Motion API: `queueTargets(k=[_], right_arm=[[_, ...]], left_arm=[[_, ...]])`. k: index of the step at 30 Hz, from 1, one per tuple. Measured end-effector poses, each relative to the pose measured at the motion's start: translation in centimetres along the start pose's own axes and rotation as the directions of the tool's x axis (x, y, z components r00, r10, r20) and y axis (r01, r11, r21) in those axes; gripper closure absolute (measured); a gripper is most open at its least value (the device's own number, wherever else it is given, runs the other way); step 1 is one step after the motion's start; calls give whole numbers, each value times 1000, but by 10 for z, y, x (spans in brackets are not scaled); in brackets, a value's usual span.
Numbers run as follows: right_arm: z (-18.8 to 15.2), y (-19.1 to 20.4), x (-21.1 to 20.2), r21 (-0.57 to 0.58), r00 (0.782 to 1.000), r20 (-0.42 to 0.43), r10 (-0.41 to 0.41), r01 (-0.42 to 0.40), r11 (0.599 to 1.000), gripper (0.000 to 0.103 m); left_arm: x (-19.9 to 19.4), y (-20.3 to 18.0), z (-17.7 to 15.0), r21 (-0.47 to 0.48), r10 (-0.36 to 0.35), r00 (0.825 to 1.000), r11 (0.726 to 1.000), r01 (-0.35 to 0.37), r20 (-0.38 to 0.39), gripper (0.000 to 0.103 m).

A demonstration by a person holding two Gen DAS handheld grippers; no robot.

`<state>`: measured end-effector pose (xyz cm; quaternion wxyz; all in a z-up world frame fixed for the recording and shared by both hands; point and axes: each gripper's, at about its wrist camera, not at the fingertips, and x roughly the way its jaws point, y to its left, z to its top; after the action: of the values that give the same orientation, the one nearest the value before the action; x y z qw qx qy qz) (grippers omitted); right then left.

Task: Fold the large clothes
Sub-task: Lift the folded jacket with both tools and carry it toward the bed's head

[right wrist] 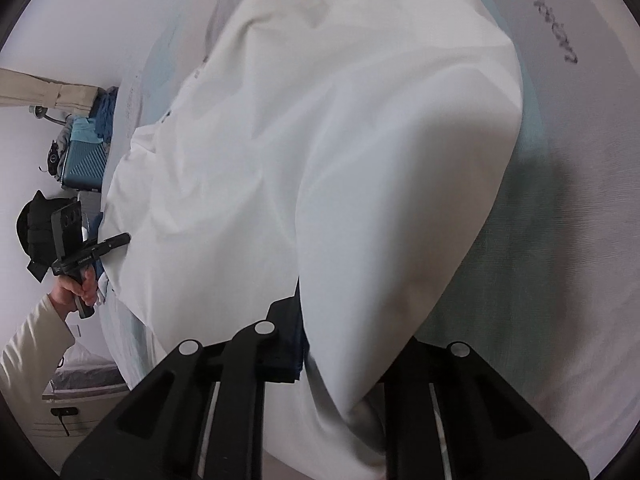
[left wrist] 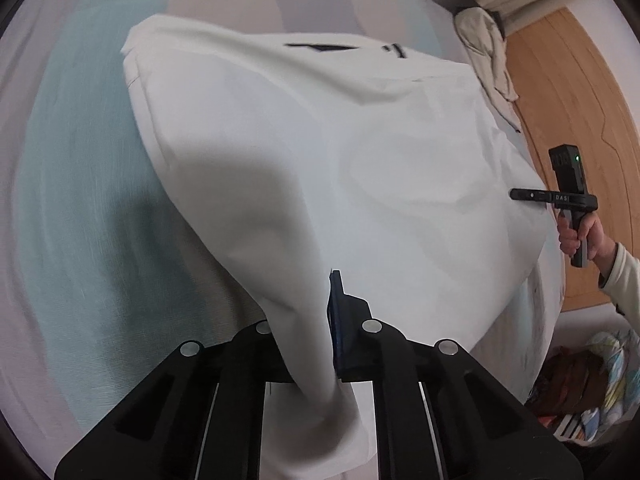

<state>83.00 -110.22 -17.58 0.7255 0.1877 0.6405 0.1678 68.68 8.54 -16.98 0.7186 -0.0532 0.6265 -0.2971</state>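
While both grippers pinch cloth:
garment: white garment (left wrist: 360,168) lifted at near edge, rest draped on the bed (left wrist: 80,200)
left gripper (left wrist: 320,320): jaws narrow, clamped on garment fold
right gripper (right wrist: 316,344): jaws narrow, clamped on garment fold
right hand (left wrist: 580,236): on handle
background: wooden door (left wrist: 580,100), blue suitcase (right wrist: 86,160)

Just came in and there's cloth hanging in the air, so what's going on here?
A person is folding a large white garment over a bed, holding a two-finger gripper in each hand. The left gripper is shut on one edge of the cloth and the right gripper on another, so the near part hangs lifted between them while the far end still lies on the bedsheet. The fold is not yet laid down.
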Motion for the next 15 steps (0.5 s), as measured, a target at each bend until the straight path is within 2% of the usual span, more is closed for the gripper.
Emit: queueTargets(k=[9, 15], right_arm=[[-5, 33, -24, -45, 998, 62, -15, 18, 999, 89], [-5, 41, -35, -107, 997, 74, -13, 21, 994, 89]], left_arm=[[-25, -34, 12, 82, 17, 999, 996, -20, 33, 95], [-37, -43, 5, 106, 55, 997, 992, -61, 56, 96]])
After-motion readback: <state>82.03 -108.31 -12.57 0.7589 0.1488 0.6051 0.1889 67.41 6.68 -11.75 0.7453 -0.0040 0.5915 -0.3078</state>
